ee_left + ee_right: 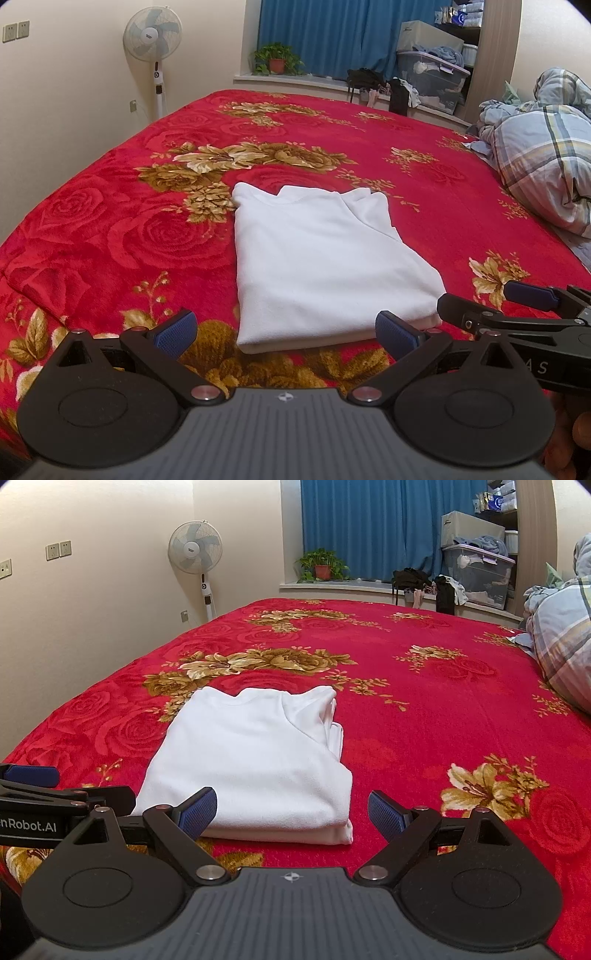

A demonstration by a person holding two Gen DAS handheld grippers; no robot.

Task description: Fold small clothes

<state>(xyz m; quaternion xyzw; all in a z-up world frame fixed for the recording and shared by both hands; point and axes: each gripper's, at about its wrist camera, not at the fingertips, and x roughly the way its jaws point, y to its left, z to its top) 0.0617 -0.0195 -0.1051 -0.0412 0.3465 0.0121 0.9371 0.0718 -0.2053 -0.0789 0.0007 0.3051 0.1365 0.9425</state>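
Note:
A white garment (pixel 325 266) lies folded into a neat rectangle on the red flowered bedspread (pixel 110 229). It also shows in the right wrist view (pixel 255 764). My left gripper (pixel 286 332) is open and empty, just in front of the garment's near edge. My right gripper (pixel 291 814) is open and empty, in front of the garment's near right corner. The right gripper's fingers (pixel 532 295) show at the right of the left wrist view. The left gripper's fingers (pixel 31 775) show at the left of the right wrist view.
A crumpled plaid duvet (pixel 543 158) lies on the bed at the right. A standing fan (pixel 153 44) is by the far wall. A potted plant (pixel 277 59), bags and a storage box (pixel 432 81) sit on the window ledge.

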